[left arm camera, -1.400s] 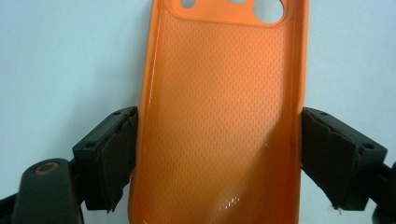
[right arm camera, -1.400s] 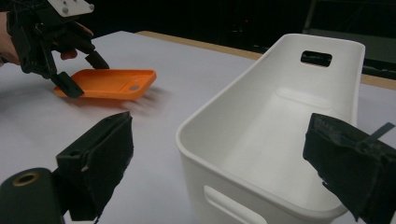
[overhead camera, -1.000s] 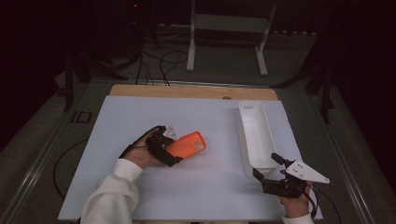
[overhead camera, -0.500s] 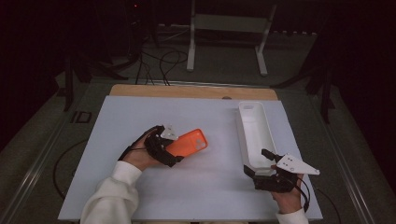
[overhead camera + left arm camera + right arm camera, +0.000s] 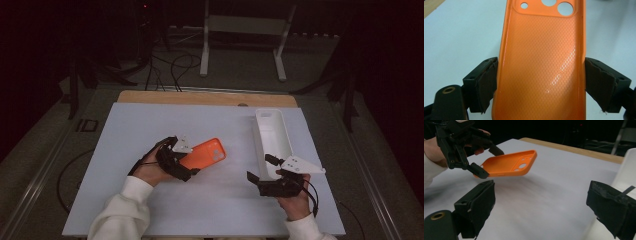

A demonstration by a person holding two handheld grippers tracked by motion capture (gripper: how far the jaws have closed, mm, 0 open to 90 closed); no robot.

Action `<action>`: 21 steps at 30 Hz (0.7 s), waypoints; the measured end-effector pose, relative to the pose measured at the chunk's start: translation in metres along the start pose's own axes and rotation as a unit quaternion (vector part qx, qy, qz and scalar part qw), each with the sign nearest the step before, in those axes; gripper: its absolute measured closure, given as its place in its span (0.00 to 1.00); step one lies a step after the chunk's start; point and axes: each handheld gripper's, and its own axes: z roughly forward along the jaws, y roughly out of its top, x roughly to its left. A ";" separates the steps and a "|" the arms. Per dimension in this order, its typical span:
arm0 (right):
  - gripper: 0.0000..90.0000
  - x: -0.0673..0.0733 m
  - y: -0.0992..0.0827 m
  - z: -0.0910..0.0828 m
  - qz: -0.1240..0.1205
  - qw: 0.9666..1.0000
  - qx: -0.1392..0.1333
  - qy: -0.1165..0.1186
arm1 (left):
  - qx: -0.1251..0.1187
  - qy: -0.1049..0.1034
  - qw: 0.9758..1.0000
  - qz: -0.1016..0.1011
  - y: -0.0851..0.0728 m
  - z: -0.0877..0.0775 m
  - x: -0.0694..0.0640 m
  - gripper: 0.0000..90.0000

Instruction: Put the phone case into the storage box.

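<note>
Both tongs were in play: the left gripper, left of centre in the high view, was clamped on the near end of an orange phone case, its pads pressing the two long edges, as the left gripper view showed with the case's hollow inside facing the camera. That grip held the case lifted off the white table, tilted with the camera-hole end raised; its long axis ran up and to the right in the high view. The right gripper, at the lower right of that view and just beside the near end of a white tray, had its jaws spread wide with nothing between them. From the right gripper view, the case lay ahead in the upper left of the frame, well apart, its free camera-hole end turned toward that gripper. The empty right hand seemed best placed to take that free end, should a handover be the coming move.
</note>
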 end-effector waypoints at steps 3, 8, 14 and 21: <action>0.09 0.002 0.002 0.007 0.010 1.000 0.005 0.012 | -0.004 -0.002 1.000 0.004 0.001 -0.001 -0.003 0.18; 0.09 0.003 0.004 0.017 0.023 0.999 0.014 0.020 | -0.009 -0.005 1.000 0.010 0.002 0.001 -0.010 0.18; 0.10 0.004 0.006 0.026 0.035 0.999 0.024 0.028 | -0.017 -0.007 1.000 0.016 0.004 0.002 -0.016 0.18; 0.11 0.005 0.007 0.039 0.057 0.997 0.035 0.042 | -0.028 -0.008 0.999 0.029 0.010 0.000 -0.024 0.18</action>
